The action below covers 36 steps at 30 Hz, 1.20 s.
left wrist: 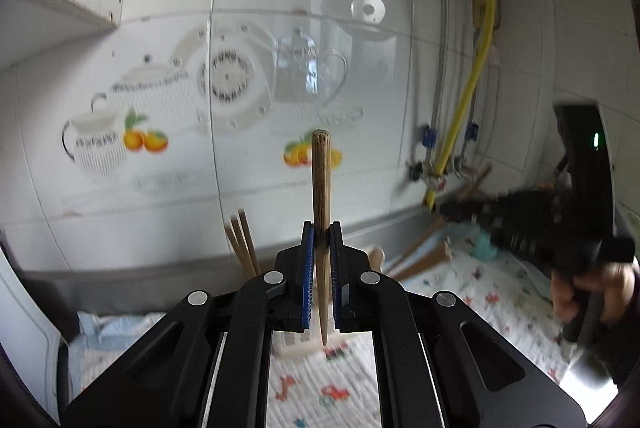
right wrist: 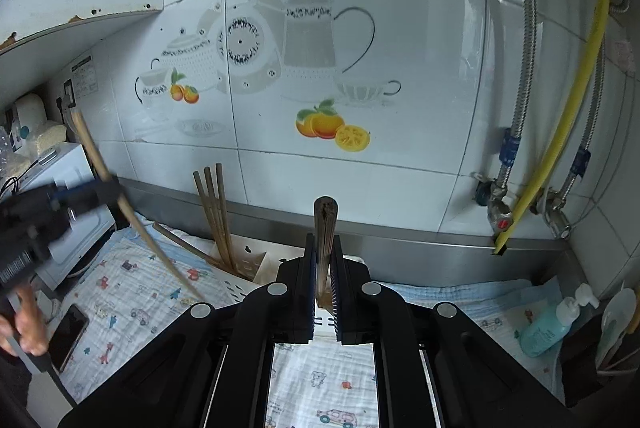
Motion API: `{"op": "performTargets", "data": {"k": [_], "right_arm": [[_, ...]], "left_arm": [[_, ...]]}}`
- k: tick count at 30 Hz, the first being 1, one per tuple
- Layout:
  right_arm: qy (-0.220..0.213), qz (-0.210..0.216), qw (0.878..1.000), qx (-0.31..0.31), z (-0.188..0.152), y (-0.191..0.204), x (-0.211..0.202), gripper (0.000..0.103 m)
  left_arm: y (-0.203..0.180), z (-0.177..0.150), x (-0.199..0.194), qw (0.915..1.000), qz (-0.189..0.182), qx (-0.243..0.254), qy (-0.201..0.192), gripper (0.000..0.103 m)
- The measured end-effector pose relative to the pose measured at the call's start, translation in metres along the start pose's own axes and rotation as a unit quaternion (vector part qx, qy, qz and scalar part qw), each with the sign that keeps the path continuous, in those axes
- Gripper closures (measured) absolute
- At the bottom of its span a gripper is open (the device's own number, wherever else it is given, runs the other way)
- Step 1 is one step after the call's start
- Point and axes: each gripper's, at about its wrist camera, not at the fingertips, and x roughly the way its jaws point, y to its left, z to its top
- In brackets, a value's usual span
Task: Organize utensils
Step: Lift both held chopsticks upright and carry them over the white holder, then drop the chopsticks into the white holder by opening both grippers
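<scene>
My left gripper (left wrist: 322, 228) is shut on a wooden chopstick (left wrist: 321, 179), held upright with its pointed tip down, above a white utensil holder (left wrist: 298, 346). Three chopsticks (left wrist: 241, 244) stand in that holder. My right gripper (right wrist: 323, 240) is shut on a dark wooden utensil handle (right wrist: 325, 224), upright above the same holder (right wrist: 256, 264), where three chopsticks (right wrist: 214, 211) stand. The left gripper with its chopstick (right wrist: 132, 220) shows blurred at the left of the right wrist view. The right gripper (left wrist: 520, 224) shows blurred at the right of the left wrist view.
A printed cloth (right wrist: 324, 384) covers the counter. A phone (right wrist: 70, 334) lies at its left edge beside a white appliance (right wrist: 68, 171). A teal soap bottle (right wrist: 550, 326) stands at the right. Wooden utensils (left wrist: 424, 260) lie on the cloth. Pipes and a yellow hose (right wrist: 560, 143) run down the tiled wall.
</scene>
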Motion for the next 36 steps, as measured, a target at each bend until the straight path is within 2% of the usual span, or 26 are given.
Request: {"op": "performTargets", "data": {"k": [4,11,22,30,36], "right_arm": [[0.013,-0.003,1.0,-0.004,-0.003,0.0,0.014,0.097],[0.027,-0.002,1.0,-0.01,-0.01,-0.003,0.029,0.097],[0.042,0.003,0.999,-0.019,-0.017,0.002,0.044,0.096],[0.049,0.003,0.999,-0.016,-0.022,0.002,0.048,0.096],[0.048,0.0,0.999,-0.013,-0.023,0.001,0.046,0.096]], "left_arm": [[0.005,0.02,0.008,0.9994,0.024,-0.001,-0.024,0.097],[0.019,0.027,0.039,0.998,0.055,-0.014,-0.028,0.097],[0.042,-0.004,0.084,0.9966,0.05,-0.06,0.027,0.097],[0.047,-0.02,0.096,0.9953,0.043,-0.066,0.056,0.097],[0.045,-0.023,0.096,0.9952,0.042,-0.066,0.06,0.094]]}}
